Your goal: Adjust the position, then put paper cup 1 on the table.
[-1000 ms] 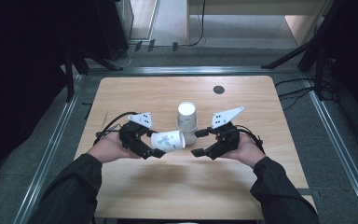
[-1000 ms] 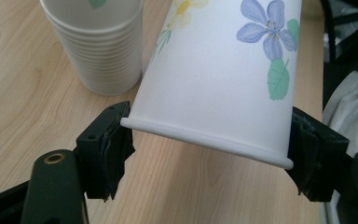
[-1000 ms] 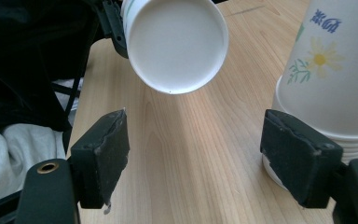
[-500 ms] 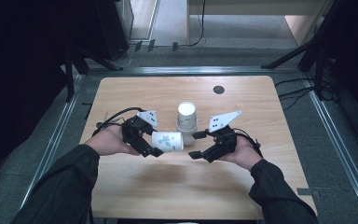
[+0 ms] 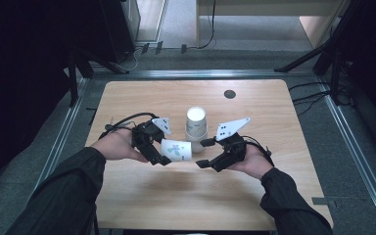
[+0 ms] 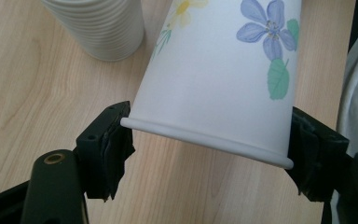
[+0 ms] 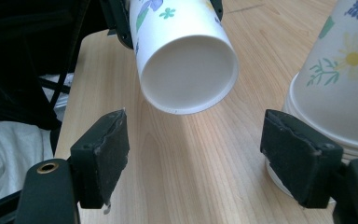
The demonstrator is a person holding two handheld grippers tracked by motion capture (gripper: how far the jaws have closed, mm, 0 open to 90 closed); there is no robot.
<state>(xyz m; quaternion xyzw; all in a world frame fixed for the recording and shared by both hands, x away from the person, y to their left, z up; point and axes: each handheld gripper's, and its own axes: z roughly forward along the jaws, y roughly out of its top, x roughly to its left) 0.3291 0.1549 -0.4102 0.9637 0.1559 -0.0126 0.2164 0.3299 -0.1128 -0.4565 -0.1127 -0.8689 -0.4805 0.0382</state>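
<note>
A white paper cup [image 5: 176,149] printed with flowers lies on its side just above the wooden table [image 5: 142,200]. My left gripper [image 5: 162,152] is shut on its rim; in the left gripper view the rim [image 6: 205,135] spans from one jaw pad to the other. The cup's recessed base [image 7: 189,74] faces my right gripper [image 5: 204,152], which stands open a short way off with nothing between its pads [image 7: 107,149]. A stack of upside-down cups [image 5: 196,122] stands just behind, and the stack [image 7: 340,88] is close beside the right gripper's right jaw.
A small dark round disc [image 5: 229,94] sits in the tabletop at the back right. Metal rails [image 5: 63,142] frame the table, with dark stands and cables on the floor beyond. The front half of the table is bare wood.
The left hand has shifted slightly, still holding the cup. The right gripper has edged a little toward the cup's base, still open.
</note>
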